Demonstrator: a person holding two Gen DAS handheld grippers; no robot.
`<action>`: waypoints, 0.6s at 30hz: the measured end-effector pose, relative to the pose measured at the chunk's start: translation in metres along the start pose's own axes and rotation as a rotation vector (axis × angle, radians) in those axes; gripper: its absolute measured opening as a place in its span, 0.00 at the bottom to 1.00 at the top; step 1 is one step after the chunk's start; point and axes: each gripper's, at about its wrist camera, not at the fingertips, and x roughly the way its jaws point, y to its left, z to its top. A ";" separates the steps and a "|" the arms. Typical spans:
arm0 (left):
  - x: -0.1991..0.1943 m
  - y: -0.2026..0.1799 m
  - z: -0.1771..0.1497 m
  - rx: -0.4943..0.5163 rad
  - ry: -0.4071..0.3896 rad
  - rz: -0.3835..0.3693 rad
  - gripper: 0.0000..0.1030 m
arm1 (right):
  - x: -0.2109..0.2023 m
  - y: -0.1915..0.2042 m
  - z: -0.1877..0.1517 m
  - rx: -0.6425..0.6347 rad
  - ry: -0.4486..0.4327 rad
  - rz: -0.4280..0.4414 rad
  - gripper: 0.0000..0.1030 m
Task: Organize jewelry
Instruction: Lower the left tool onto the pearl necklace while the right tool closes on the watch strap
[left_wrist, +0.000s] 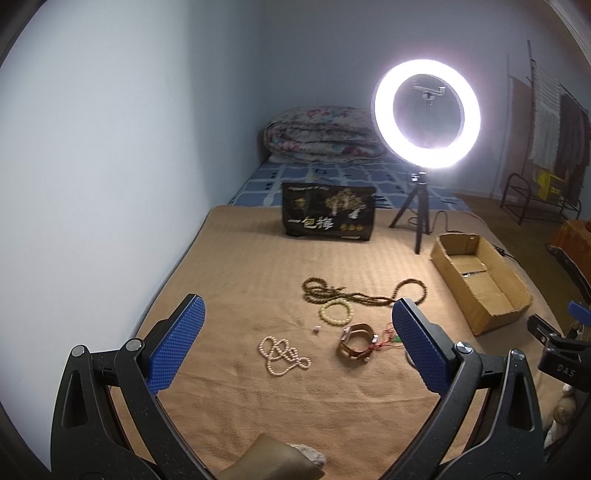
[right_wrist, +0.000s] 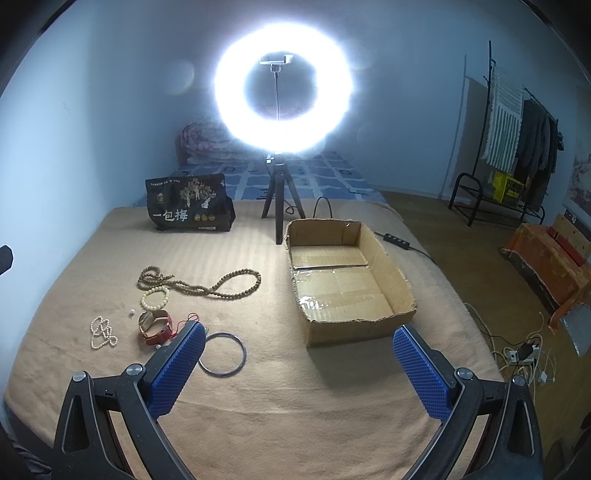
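Observation:
Jewelry lies loose on a tan blanket (left_wrist: 240, 266): a long brown bead necklace (left_wrist: 354, 291) (right_wrist: 207, 286), a cream bead bracelet (left_wrist: 338, 312) (right_wrist: 155, 297), a white pearl necklace (left_wrist: 282, 356) (right_wrist: 103, 332), a red-strapped watch (left_wrist: 358, 341) (right_wrist: 157, 326), a tiny white bead (left_wrist: 316, 329), and a metal bangle (right_wrist: 221, 354). An open, empty cardboard box (right_wrist: 391, 273) (left_wrist: 513, 280) stands to the right. My left gripper (left_wrist: 295, 347) is open, above the pearls and watch. My right gripper (right_wrist: 299, 365) is open, in front of the box, with the bangle by its left finger.
A lit ring light on a tripod (right_wrist: 279, 206) (left_wrist: 419, 206) stands behind the box, its cable trailing right. A black printed bag (left_wrist: 328, 214) (right_wrist: 190, 208) sits behind the jewelry. A folded quilt (left_wrist: 321, 136) lies at the far end. A clothes rack (right_wrist: 517, 147) stands right.

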 end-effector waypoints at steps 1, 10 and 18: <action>0.003 0.003 0.000 -0.006 0.007 0.008 1.00 | 0.003 0.001 0.001 0.000 0.005 0.010 1.00; 0.036 0.024 0.000 -0.035 0.090 0.030 1.00 | 0.030 0.025 0.004 -0.088 0.022 0.098 1.00; 0.064 0.039 0.007 -0.043 0.146 0.032 0.98 | 0.058 0.048 0.020 -0.202 0.047 0.160 1.00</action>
